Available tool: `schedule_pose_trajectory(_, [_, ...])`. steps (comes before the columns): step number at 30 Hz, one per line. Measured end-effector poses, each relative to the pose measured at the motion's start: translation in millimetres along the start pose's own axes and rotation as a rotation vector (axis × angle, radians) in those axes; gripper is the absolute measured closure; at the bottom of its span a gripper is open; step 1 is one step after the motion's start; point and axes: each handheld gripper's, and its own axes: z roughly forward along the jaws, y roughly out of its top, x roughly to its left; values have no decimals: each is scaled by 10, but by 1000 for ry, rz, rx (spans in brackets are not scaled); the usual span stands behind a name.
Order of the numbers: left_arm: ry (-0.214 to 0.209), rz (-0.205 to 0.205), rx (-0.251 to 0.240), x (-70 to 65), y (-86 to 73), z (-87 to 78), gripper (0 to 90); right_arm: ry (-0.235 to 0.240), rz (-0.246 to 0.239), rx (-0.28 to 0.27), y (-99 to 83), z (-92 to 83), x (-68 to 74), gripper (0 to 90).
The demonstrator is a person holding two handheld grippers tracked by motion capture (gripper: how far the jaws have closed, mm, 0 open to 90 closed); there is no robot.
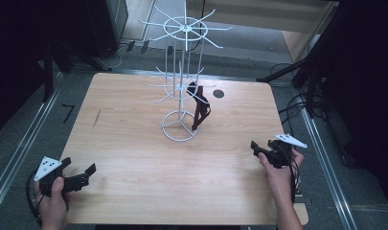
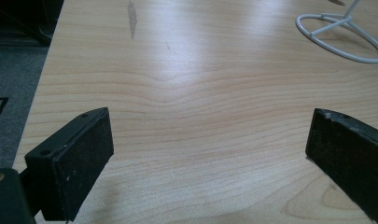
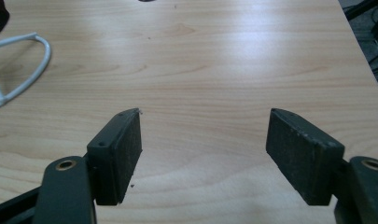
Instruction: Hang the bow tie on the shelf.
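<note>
I am holding the left black two-jaw gripper [image 1: 78,176] low over the near left corner of the light wooden table [image 1: 134,163], its jaws standing wide apart with only bare wood grain between them. In the left gripper view the left gripper [image 2: 210,154] is looking across the table [image 2: 177,93] toward the white ring base of the wire stand [image 2: 341,37] at the top right.

My right black two-jaw gripper [image 1: 259,147] is sitting near the table's right edge, with a grey three-cornered plate [image 1: 291,140] on top. Its jaws are also spread wide and gripping nothing; in the right gripper view the right gripper [image 3: 204,154] is facing open tabletop [image 3: 224,56], with an arc of the stand's base ring [image 3: 23,70] at the left.

Farther out, the white tiered wire display stand [image 1: 183,72] is standing upright around mid-table. A dark brown strap-like item [image 1: 199,108] is hanging from a lower arm, its bottom end reaching the base ring. A small dark round hole [image 1: 218,93] is showing just right of it. I am seeing no readable writing or labels anywhere.
</note>
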Motion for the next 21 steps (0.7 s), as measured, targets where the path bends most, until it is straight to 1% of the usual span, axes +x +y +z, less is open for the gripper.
schedule_pose_trajectory(2, [0, 0, -1, 0, 0, 0, 15, -4, 3, 1, -46, -18, -46, 266])
schedule_pose_trajectory(3, [0, 0, -1, -1, 0, -1, 15, 8, 10, -4, -75, -33, -73, 248])
schedule_pose_trajectory(5, [0, 0, -1, -1, 0, -1, 15, 24, 15, -2, -115, -53, -102, 175])
schedule_pose_trajectory(6, [0, 0, -1, 0, 0, -1, 15, 22, 6, -1, -140, -63, -117, 152])
schedule_pose_trajectory(7, [0, 0, -1, -1, 0, -1, 15, 29, 7, 0, -165, -75, -127, 142])
schedule_pose_trajectory(12, [2, 1, -1, -1, 0, -2, 15, 40, -1, 0, -292, -132, -195, 129])
schedule_pose_trajectory(21, [3, 1, -2, -5, 0, -4, 15, 15, 17, -17, -496, -263, -347, 130])
